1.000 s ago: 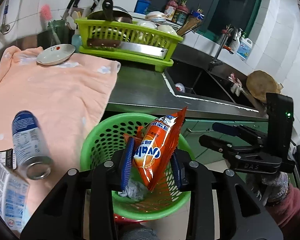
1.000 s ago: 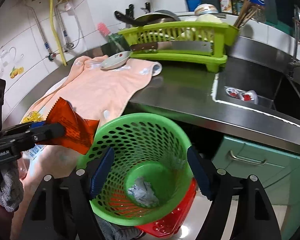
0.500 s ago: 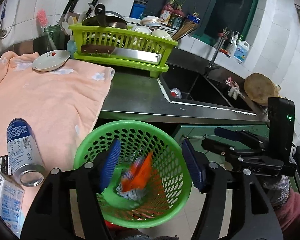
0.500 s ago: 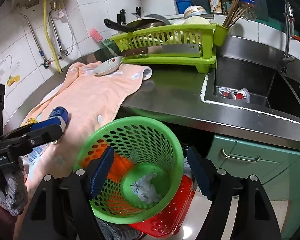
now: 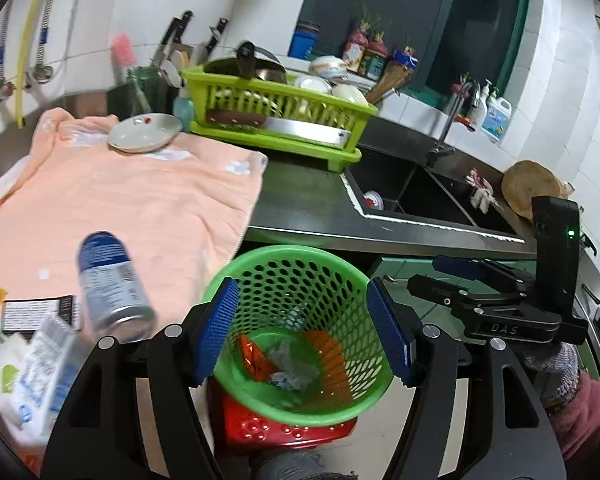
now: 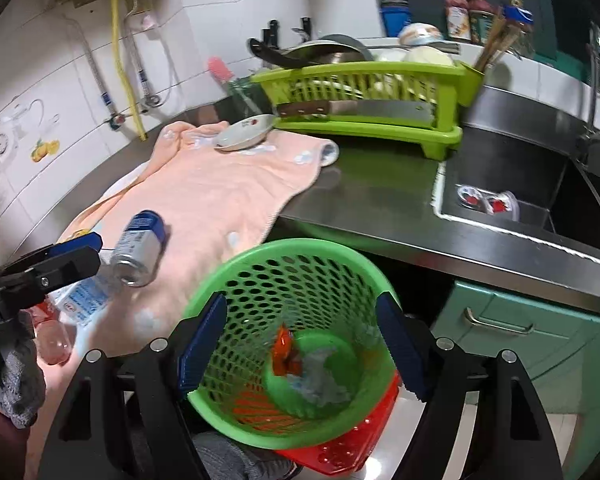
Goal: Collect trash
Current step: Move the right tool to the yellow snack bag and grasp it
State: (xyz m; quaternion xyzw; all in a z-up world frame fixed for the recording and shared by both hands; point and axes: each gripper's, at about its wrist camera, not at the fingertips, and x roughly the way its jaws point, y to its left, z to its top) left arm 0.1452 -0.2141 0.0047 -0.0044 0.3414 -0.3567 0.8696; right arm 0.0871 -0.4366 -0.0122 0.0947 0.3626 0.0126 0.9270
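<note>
A green mesh waste basket stands on a red stool below the counter edge; it also shows in the right wrist view. An orange snack wrapper and crumpled paper lie at its bottom; the wrapper shows in the right wrist view. My left gripper is open and empty above the basket. My right gripper is open and empty over the basket too. A blue and silver can lies on the pink towel, left of the basket.
White cartons and packets lie at the towel's near left. A dish sits on the towel's far end. A green dish rack stands behind, and the sink is to the right. Cabinet doors are below.
My left gripper opened and let go of the orange wrapper, which fell to the bottom of the basket. The left gripper then drew back a little.
</note>
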